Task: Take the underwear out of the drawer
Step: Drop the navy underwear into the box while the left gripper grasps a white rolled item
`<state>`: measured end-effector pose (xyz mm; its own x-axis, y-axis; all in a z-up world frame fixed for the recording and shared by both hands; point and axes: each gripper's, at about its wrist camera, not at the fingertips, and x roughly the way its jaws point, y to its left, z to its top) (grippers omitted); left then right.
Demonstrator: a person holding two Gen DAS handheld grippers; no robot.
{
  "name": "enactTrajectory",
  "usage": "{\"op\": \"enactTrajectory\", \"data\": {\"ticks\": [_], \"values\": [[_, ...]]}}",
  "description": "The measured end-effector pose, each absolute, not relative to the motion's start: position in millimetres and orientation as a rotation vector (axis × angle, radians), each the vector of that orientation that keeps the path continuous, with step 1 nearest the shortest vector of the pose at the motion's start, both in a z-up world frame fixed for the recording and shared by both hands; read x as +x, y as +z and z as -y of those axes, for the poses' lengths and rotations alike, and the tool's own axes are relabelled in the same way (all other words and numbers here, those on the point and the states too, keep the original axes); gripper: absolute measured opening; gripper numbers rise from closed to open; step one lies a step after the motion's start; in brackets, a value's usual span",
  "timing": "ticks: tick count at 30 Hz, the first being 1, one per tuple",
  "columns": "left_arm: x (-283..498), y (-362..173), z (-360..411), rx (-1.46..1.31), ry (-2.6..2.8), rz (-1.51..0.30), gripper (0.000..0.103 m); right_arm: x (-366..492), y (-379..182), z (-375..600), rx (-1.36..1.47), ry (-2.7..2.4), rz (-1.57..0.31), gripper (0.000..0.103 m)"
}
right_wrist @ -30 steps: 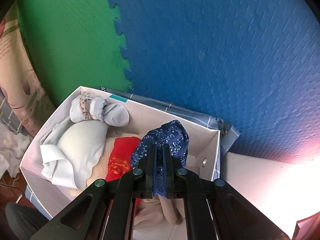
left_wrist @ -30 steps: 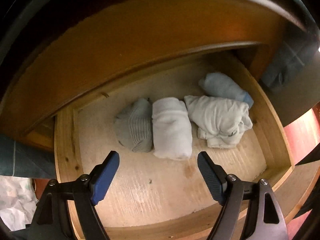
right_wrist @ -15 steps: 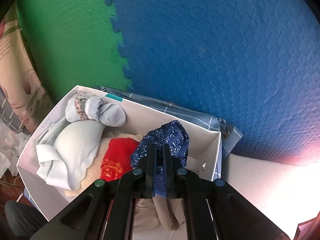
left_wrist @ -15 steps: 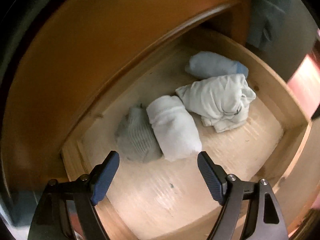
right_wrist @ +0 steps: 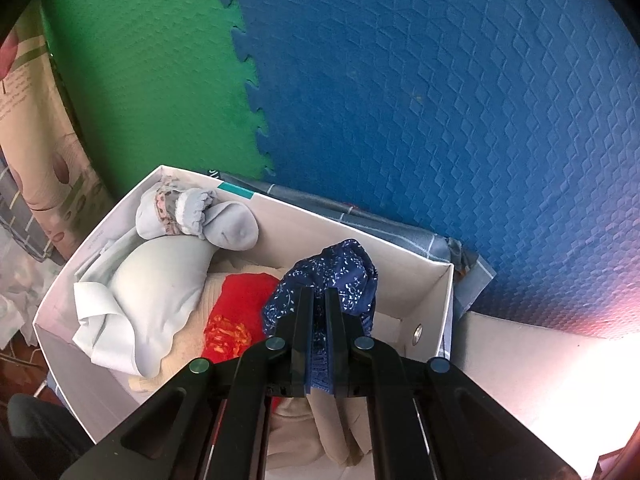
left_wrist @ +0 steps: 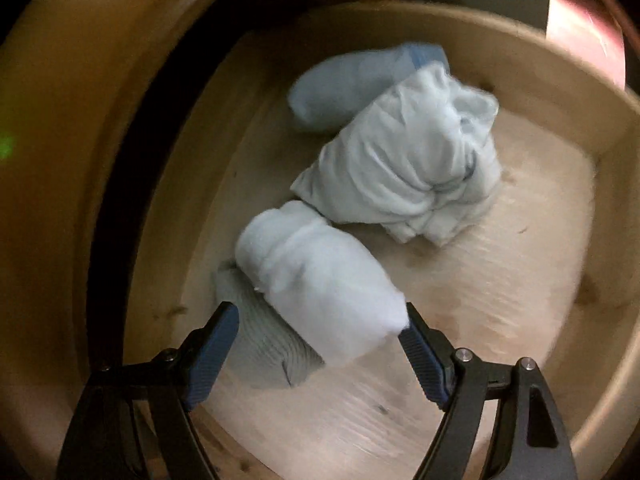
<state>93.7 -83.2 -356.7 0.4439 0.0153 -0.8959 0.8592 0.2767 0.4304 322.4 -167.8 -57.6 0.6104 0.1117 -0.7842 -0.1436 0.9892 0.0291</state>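
Pretty clearly someone's home, probably a bedroom. There's a wooden drawer (left_wrist: 552,92) with rolled-up underwear (left_wrist: 320,280) and socks (left_wrist: 352,80) in it, and a white cardboard box (right_wrist: 352,236) stuffed with more folded clothes (right_wrist: 160,280). The floor is those interlocking foam play mats, one blue (right_wrist: 440,100) and one green (right_wrist: 140,60), and a patterned fabric (right_wrist: 36,152) sits off to the side.
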Motion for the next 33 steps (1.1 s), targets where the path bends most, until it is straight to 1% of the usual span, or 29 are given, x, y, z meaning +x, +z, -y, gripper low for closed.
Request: {"op": "enactTrajectory", "data": {"ticks": [1,3,5,8,10,12,18,24,29,31,32,33], "values": [[92,-364,85,1.192,-0.703,-0.95,0.082,322,-58,167,-0.039,0.148,-0.903,0.005],[91,-365,87,1.181,-0.712,-0.926,0.082,323,-59,168,-0.046,0.146,-0.904,0.005],[98,-364,87,1.127,-0.722,-0.972,0.063,324,-60,168,-0.047,0.143,-0.908,0.005],[97,-363,85,1.141,-0.728,-0.951,0.052,325,-62,167,-0.055,0.14,-0.911,0.005],[91,-360,81,1.156,-0.744,-0.927,0.046,326,-64,168,-0.05,0.135,-0.917,0.005],[82,-355,78,1.166,-0.753,-0.908,0.044,327,-65,170,-0.049,0.13,-0.92,0.005],[54,-335,54,1.175,-0.763,-0.878,0.044,331,-68,173,-0.053,0.112,-0.933,0.005],[48,-321,21,1.124,-0.742,-0.88,0.044,334,-69,171,-0.064,0.091,-0.948,0.005],[38,-305,10,1.067,-0.715,-0.862,0.044,338,-71,167,-0.072,0.062,-0.959,0.007],[36,-299,9,1.054,-0.711,-0.847,0.044,339,-73,167,-0.061,0.049,-0.972,0.012],[27,-297,8,1.041,-0.712,-0.848,0.044,337,-71,169,-0.048,0.041,-0.965,0.023],[19,-296,2,1.032,-0.711,-0.848,0.044,336,-69,169,-0.042,0.03,-0.955,0.039]]}}
